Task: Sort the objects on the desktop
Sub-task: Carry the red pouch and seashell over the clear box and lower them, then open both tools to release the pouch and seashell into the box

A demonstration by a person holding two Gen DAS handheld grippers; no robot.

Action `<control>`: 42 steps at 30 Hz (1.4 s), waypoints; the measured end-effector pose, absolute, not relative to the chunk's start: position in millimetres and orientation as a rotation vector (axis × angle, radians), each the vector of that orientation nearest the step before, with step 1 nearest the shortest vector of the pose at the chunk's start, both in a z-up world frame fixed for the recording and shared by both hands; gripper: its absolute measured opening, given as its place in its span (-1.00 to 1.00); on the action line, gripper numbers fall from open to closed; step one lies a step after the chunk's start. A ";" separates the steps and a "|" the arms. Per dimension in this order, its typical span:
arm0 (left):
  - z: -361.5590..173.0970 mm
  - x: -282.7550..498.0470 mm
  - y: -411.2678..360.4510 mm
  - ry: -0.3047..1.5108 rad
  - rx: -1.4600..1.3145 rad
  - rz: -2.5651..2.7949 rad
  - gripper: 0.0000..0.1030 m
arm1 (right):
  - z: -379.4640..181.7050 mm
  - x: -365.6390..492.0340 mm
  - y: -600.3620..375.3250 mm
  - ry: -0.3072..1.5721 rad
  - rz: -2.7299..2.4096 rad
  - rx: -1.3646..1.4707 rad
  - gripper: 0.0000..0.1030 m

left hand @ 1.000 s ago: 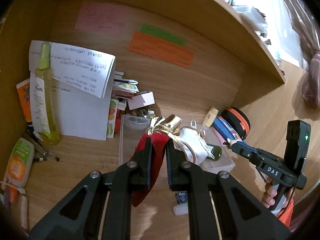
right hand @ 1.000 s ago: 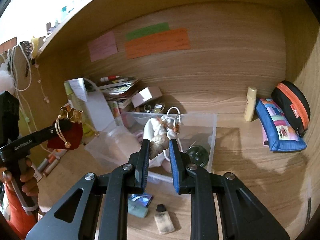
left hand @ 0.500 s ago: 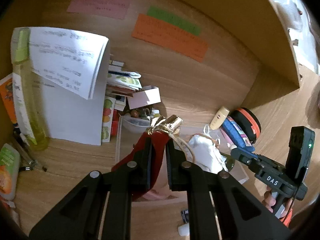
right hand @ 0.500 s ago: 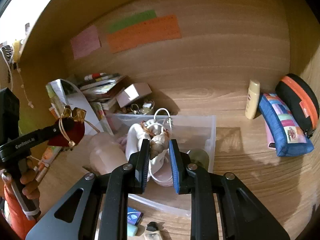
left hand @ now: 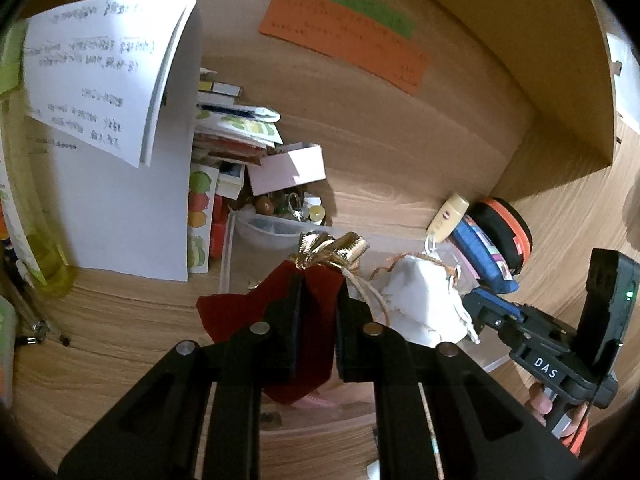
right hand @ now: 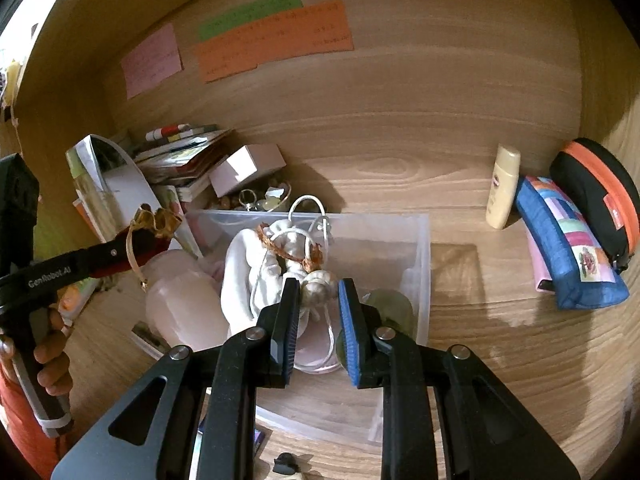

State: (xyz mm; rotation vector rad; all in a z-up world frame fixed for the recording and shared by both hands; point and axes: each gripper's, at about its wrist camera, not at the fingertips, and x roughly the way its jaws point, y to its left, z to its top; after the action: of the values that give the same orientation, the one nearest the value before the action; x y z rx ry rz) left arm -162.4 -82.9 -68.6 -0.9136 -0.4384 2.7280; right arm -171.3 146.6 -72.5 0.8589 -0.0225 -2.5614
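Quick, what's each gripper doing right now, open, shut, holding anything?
Left gripper: shut on the red pouch.
Right gripper: shut on the shell tied to the white pouch.

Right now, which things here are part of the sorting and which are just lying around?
In play:
left gripper, clamping red pouch
right gripper, clamping white pouch
clear bin

Lying about:
blue pencil case
cream bottle
sticky notes
booklet stack

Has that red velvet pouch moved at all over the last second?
Yes. In the right wrist view the red velvet pouch, held in the left gripper, has come closer to the clear plastic bin, now hanging at its left corner.
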 end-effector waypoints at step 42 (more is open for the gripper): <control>-49.6 -87.7 -58.2 -0.275 -0.880 2.757 0.41 | -50.9 -114.7 150.3 -0.012 -2.551 0.717 0.14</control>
State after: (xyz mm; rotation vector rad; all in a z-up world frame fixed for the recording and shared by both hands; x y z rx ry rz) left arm -87.7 -58.2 -49.6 -0.8801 -0.2752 2.7568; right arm -114.7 150.3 -50.9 0.7170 -0.0116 -2.5513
